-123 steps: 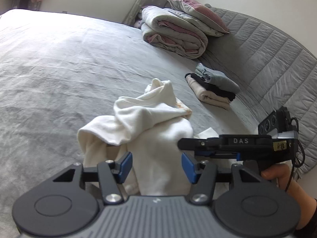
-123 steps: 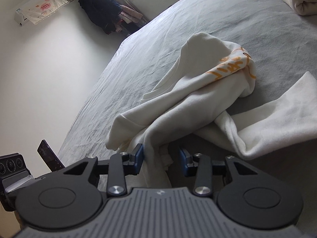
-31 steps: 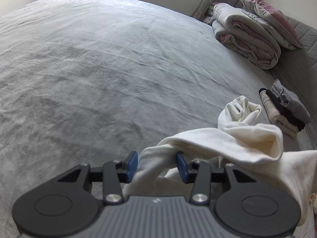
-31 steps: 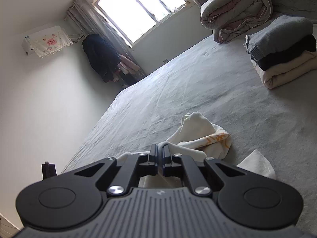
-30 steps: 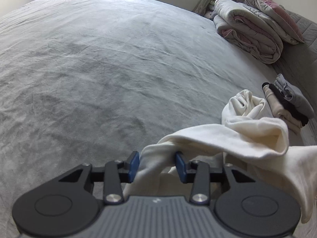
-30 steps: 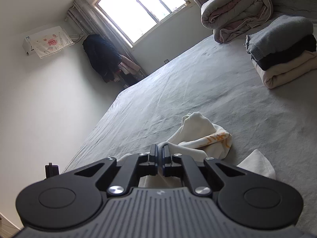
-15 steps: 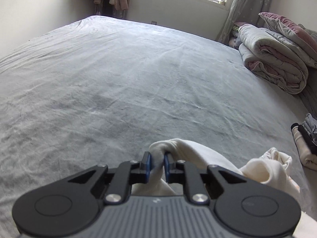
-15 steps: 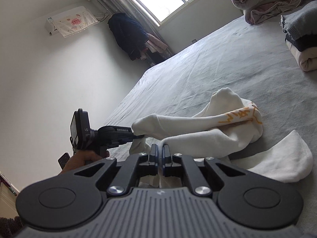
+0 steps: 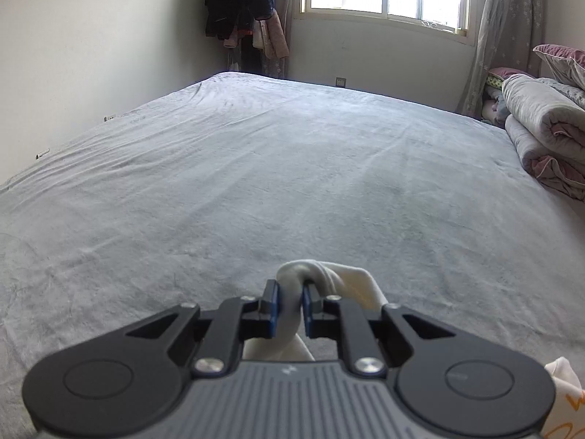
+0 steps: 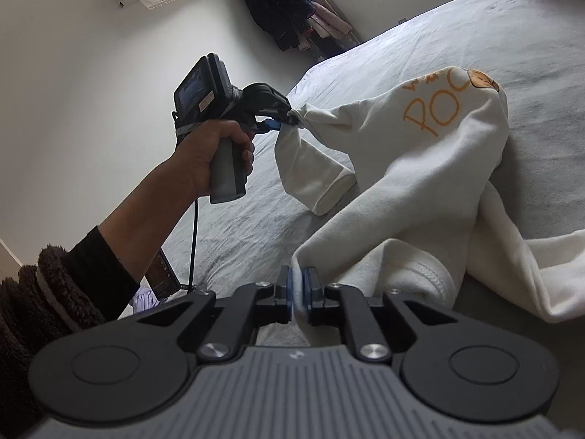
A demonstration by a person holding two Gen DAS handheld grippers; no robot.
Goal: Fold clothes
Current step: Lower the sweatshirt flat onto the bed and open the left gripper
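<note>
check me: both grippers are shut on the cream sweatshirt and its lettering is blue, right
Not quite. The lettering on the sweatshirt is orange, not blue, as the right wrist view shows. The rest holds: the left gripper and the right gripper are both shut on it.

Left tool clamped on cream garment, above grey bed.

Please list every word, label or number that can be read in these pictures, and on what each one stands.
"POC", in orange letters: on the cream sweatshirt; smaller orange lettering above it is too blurred to read.
Orange marks on the sweatshirt at the left wrist view's corner: cut off, unreadable.
Label on the left gripper: too small to read.
</note>
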